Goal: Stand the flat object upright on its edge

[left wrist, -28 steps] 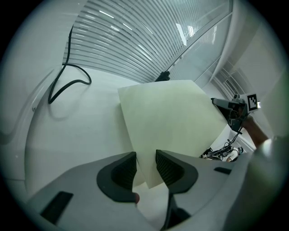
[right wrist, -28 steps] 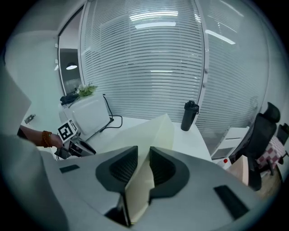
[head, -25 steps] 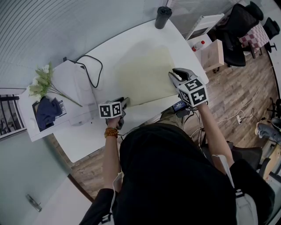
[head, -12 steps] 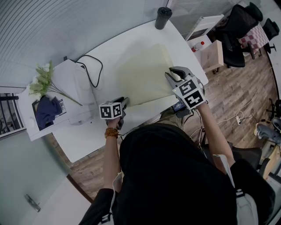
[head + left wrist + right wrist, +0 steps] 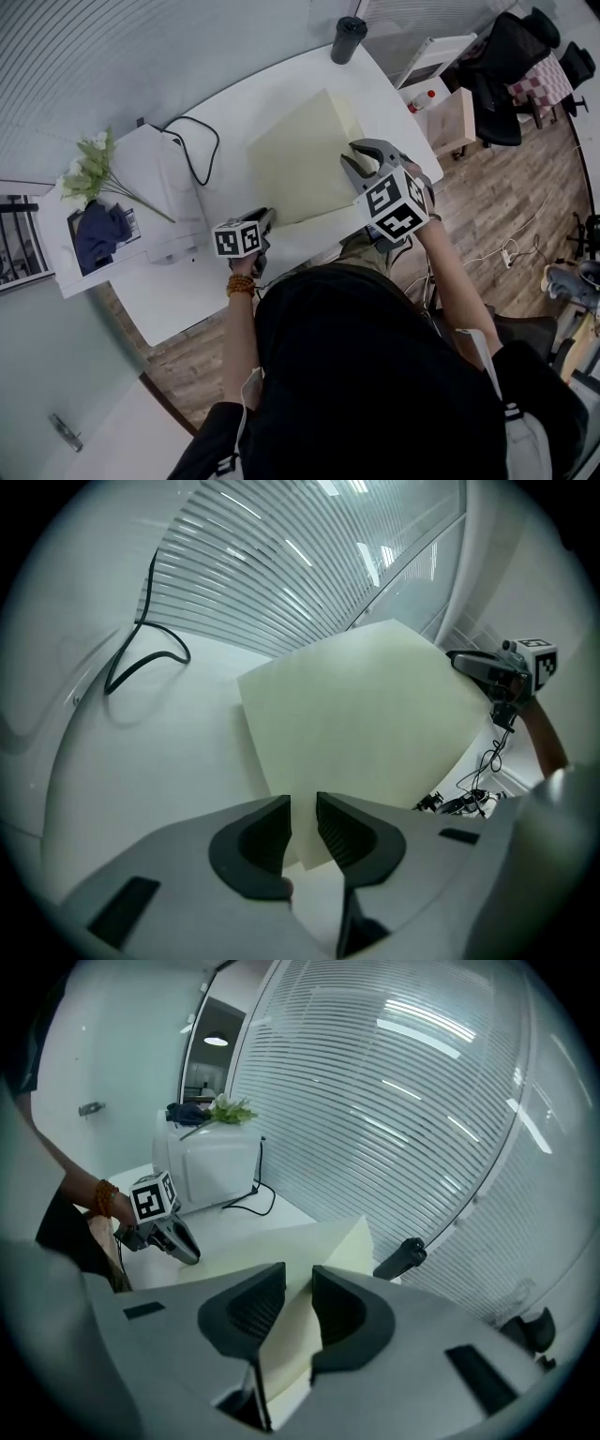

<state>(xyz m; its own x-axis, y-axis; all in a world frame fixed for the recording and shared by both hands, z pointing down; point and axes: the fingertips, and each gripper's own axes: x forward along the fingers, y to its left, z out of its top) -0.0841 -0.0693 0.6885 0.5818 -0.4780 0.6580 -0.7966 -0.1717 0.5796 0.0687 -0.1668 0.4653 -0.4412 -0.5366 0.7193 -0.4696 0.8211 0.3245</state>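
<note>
Pale yellow flat sheet [image 5: 295, 155] right edge tilted higher, pinched by right gripper [image 5: 349, 161]; left gripper [image 5: 267, 217] closing on lower-left corner. Black cable [image 5: 217, 142] left, black cylinder [image 5: 348, 37] top.

Office, by the look; white counter [image 5: 178, 291] set against slatted blinds [image 5: 141, 47]; black swivel chairs [image 5: 511, 56] on wood-plank floor [image 5: 506, 206] well to the right of the right claw [image 5: 349, 161]; white desktop machine [image 5: 155, 202] with black cable [image 5: 192, 150] and flowers [image 5: 89, 169] left of the left claw [image 5: 269, 217].
</note>
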